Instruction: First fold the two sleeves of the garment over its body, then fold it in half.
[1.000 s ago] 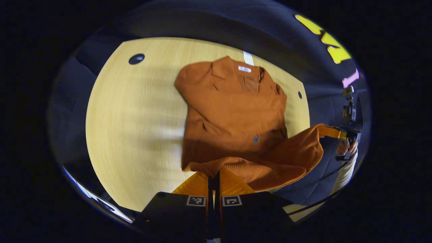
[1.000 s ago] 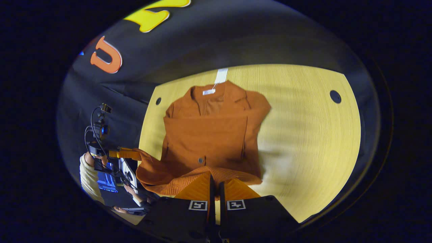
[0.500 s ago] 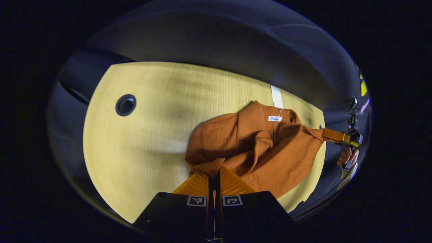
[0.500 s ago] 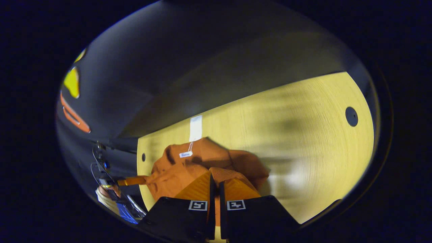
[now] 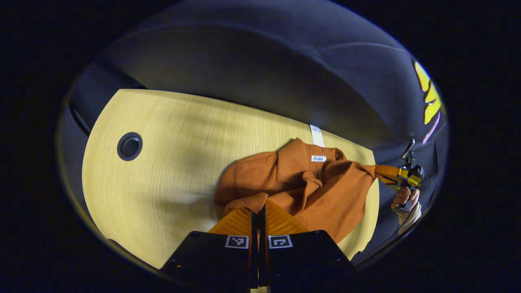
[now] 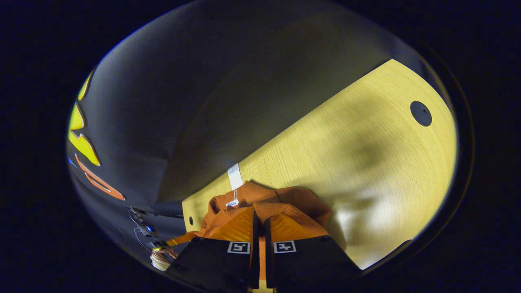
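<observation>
1. left gripper (image 5: 257,215): my fingers are closed together on one corner of the lower hem of the garment (image 5: 309,191), which bunches just ahead of the tips.
2. right gripper (image 6: 259,221): likewise pinched closed on the other hem corner; in the left gripper view the same tool (image 5: 401,174) appears at the far right with the hand (image 5: 405,198) that holds it, cloth stretched to its tip.
3. step in hand, as i judge it: the fold in half, with the hem carried over the body toward the collar.
4. doing it well: hold both corners level and equally far forward, so the hem lands square to the collar; keep the span between them lightly taut; lower the cloth flat before any release, so the tucked layers beneath do not shift.
5. position: the garment lies near the far edge of the table (image 5: 163,179), close to the booth wall, with a cable hole (image 5: 130,146) well apart to one side.
6. appearance: rust-orange ribbed knit, soft and heavily draped; an open collar with a small neck label (image 5: 318,158); a white tag (image 5: 316,135) lies on the table just beyond the collar; the held half is rumpled, not yet flat.
</observation>
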Action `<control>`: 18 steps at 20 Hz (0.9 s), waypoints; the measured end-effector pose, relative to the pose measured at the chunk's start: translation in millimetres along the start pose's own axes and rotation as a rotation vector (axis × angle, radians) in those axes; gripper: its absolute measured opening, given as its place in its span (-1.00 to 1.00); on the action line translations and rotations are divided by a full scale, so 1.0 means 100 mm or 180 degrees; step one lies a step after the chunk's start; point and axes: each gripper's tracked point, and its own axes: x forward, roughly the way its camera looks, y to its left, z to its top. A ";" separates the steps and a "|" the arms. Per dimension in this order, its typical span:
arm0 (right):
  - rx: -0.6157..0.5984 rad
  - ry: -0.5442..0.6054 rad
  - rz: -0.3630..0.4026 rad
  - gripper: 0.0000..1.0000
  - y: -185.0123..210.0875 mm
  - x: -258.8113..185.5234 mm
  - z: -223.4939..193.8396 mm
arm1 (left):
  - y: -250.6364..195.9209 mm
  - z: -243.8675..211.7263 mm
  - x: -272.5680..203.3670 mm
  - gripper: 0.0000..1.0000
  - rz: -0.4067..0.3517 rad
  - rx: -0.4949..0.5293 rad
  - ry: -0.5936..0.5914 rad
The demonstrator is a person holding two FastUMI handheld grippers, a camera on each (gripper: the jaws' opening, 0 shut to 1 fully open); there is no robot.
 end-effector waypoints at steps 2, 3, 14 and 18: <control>0.0136 -0.0058 0.0102 -0.88 -0.03 -0.04 0.01 | -0.15 0.07 0.04 -0.92 -0.0115 0.0100 -0.0108; 0.0177 -0.0045 0.0093 -0.88 -0.06 0.01 0.00 | -0.21 0.13 0.05 -0.93 -0.0176 0.0164 -0.0204; 0.0345 -0.0159 0.0047 -0.57 -0.10 0.07 0.04 | -0.25 0.46 0.26 -0.85 -0.0135 0.0330 -0.0863; 0.0413 -0.0216 0.0181 -0.55 -0.02 0.02 0.11 | -0.36 0.53 0.20 -0.75 -0.0331 0.0197 -0.1034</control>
